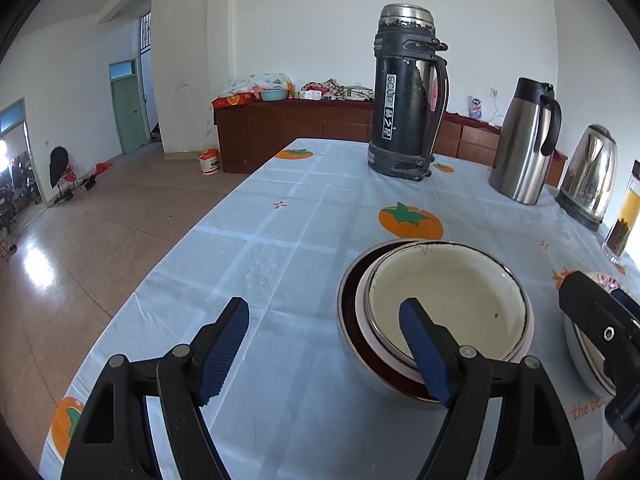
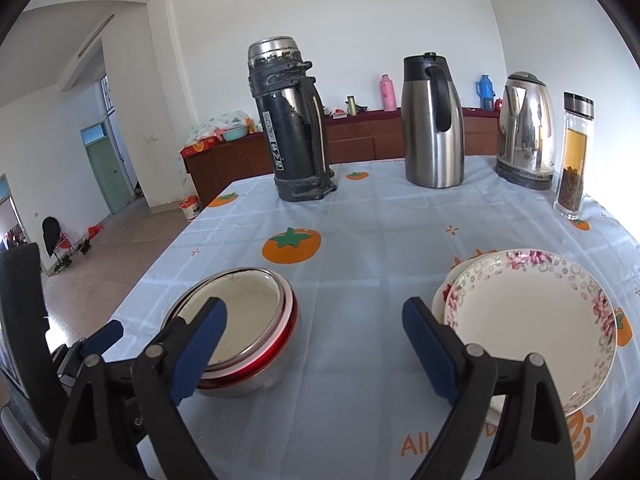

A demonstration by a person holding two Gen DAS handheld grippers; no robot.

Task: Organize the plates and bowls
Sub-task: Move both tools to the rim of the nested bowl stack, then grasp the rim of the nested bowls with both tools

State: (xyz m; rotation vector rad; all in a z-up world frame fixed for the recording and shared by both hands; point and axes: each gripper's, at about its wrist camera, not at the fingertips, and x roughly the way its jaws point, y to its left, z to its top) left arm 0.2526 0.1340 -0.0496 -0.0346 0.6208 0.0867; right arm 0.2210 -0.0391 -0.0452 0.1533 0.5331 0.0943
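Note:
A stack of nested bowls [image 1: 444, 304] sits on the table: a cream enamel bowl inside a pink one inside a steel and red one; it also shows in the right wrist view [image 2: 240, 312]. A stack of floral plates [image 2: 532, 320] lies to the right, tilted on one another. My left gripper [image 1: 324, 352] is open and empty, its right finger above the near rim of the bowls. My right gripper [image 2: 316, 352] is open and empty, above the cloth between bowls and plates. The right gripper's body shows in the left wrist view [image 1: 600, 332].
At the back of the table stand a black thermos [image 2: 292, 120], a steel jug [image 2: 434, 120], an electric kettle [image 2: 526, 128] and a glass tea bottle [image 2: 574, 156]. The table's left edge [image 1: 168, 256] drops to the floor. A wooden sideboard [image 1: 288, 128] lines the wall.

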